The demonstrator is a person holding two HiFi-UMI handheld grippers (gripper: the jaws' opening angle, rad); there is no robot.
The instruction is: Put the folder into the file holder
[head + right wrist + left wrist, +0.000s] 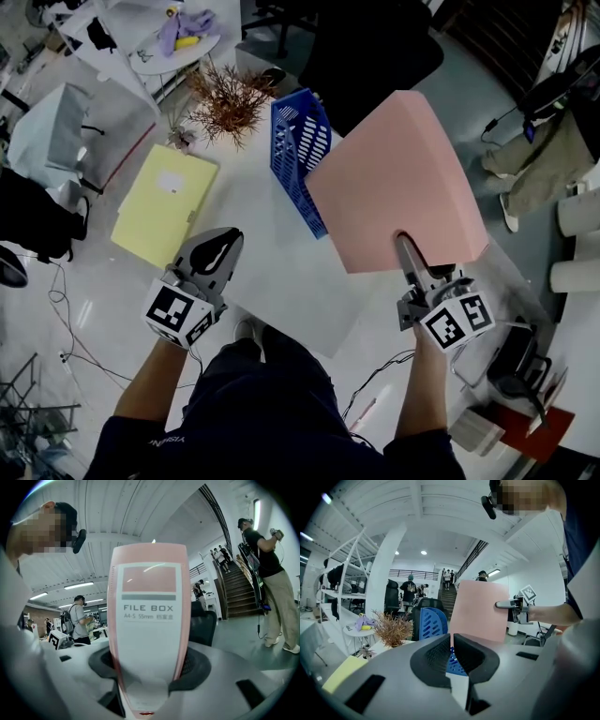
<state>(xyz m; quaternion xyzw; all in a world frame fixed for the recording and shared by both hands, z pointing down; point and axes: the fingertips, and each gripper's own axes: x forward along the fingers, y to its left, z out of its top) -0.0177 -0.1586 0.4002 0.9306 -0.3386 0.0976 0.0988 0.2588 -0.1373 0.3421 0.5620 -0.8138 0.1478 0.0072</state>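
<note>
Your right tongs (405, 248) are pinching the pink folder (398, 183) across its labelled spine, the jaws spread wide because the spine is thick. That grip at the near end leaves the rest of the folder free, reaching away from you toward 12 o'clock. I judge that is the point of it: the far end can lead into a slot with nothing of the tongs in the way.

The folder is in the air above the worktop (272, 272), not yet in the blue file holder (298, 150). The holder stands at about 10 o'clock from your right tongs. In the head view the folder's left corner overlaps the holder's right side, though I cannot tell whether they touch.

Your left tongs (452, 641) are pressed together on nothing, hanging over the near left of the worktop, probably kept low and clear so they do not block the path. A yellow folder (164, 202) lies flat at their 11 o'clock, and a dried plant (228, 103) stands just beyond the holder.
</note>
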